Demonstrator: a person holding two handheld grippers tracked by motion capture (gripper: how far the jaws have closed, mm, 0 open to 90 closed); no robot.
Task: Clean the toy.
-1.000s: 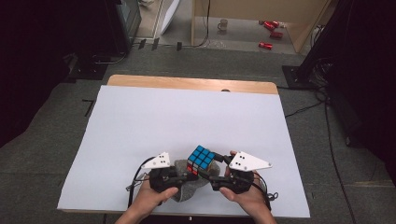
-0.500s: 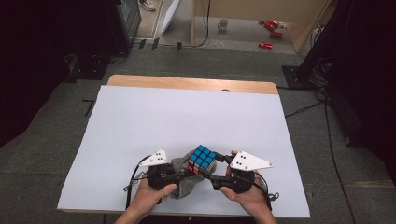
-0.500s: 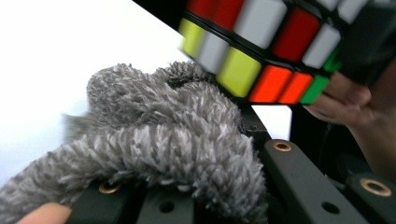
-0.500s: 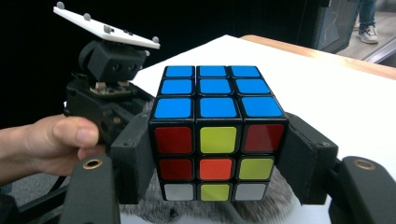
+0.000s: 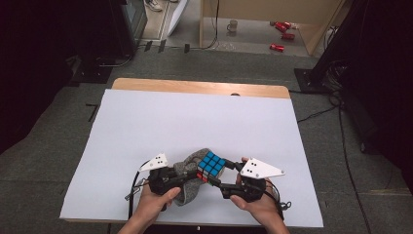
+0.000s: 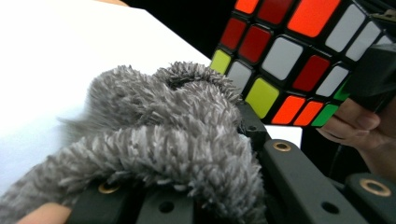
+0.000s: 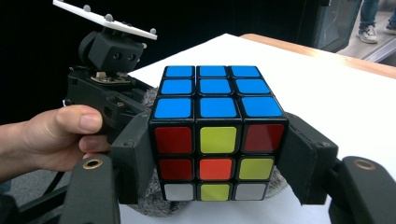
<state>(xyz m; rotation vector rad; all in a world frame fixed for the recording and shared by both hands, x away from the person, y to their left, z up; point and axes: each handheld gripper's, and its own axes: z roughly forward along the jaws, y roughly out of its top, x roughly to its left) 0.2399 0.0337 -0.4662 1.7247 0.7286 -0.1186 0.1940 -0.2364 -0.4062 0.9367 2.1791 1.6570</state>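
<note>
The puzzle cube [image 7: 218,140] is being clamped squarely between the two pads of the right gripper [image 5: 220,179], its all-blue face turned up and a mixed red, yellow, orange and white face turned toward that gripper's camera. The left gripper [image 5: 187,178] is being kept clenched on a grey fluffy cloth [image 6: 159,140], which is bunched over its jaws. The cube is being held just ahead of the left gripper, against the cloth, above the white table cover [image 5: 195,122].

black grippers [image 5: 195,178], white three-cornered plates [image 5: 260,168]
</note>
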